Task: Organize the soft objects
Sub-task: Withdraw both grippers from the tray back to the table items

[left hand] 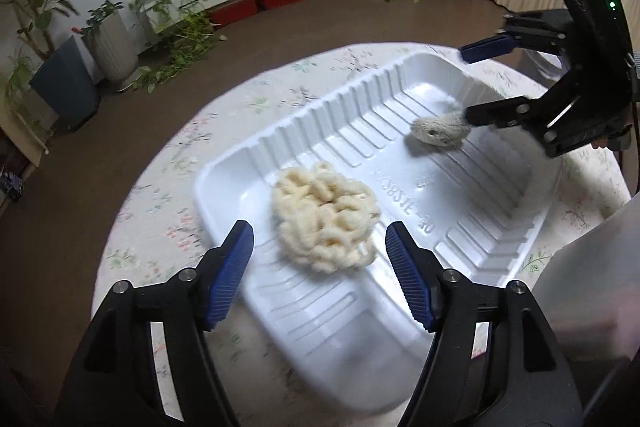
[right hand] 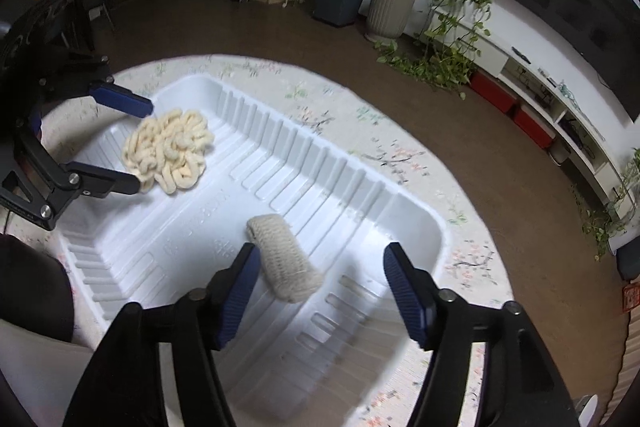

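White ribbed plastic tray point(left hand: 404, 99) sits on round table w/ floral cloth point(left hand: 160, 211). Two soft items inside tray, well apart.

Item 1: cream yarn bundle point(left hand: 326, 217), looped strands, on tray floor at one end. Left gripper point(left hand: 320, 263) over that end, jaws spread wide either side of bundle; no contact seen in left wrist view. Right wrist view shows same: bundle point(right hand: 170, 151) between the blue pads point(right hand: 120, 99), upper pad tip right at bundle's edge. Touching or not: can't tell.

Item 2: off-white knitted roll point(right hand: 284, 263), lying on tray floor point(right hand: 192, 227) near opposite end. Right gripper point(right hand: 320, 287) over it, jaws wide apart. One pad just beside roll; other well clear. Left wrist view: roll point(left hand: 438, 135) close by lower finger point(left hand: 500, 111); contact unclear.

Neither item lifted.
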The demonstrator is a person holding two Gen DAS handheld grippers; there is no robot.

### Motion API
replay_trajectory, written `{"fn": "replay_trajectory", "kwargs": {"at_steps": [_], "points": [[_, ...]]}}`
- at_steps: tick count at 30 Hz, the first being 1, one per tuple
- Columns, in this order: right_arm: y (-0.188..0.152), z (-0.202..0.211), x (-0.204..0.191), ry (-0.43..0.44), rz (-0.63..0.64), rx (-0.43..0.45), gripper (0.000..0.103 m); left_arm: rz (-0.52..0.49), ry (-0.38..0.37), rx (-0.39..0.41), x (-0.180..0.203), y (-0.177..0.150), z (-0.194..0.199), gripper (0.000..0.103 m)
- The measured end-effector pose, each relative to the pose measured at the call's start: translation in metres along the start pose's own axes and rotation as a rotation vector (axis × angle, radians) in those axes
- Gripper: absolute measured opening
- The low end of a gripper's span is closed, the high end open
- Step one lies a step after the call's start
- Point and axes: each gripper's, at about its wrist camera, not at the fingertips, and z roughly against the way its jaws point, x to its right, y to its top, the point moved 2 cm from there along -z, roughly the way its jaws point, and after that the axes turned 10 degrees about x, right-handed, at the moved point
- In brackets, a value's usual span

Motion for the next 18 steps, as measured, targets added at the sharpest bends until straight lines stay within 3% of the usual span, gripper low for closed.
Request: {"fn": "replay_trajectory", "kwargs": {"at_steps": [3, 10, 18], "points": [[0.001, 0.015, 0.014, -0.03, -0.032, 0.013, 0.079, 0.028, 0.034, 0.015, -0.013, -0.001, 0.015, 0.067], [-0.003, 0.064, 0.052, -0.123, -0.121, 0.062, 0.079, 0.137, 0.124, 0.087, -0.054, -0.004, 0.066, 0.068], [-0.033, 0.132, 0.097, -0.234, -0.247, 0.098, 0.079, 0.273, 0.242, 0.146, -0.098, -0.026, 0.13, 0.068]]}}
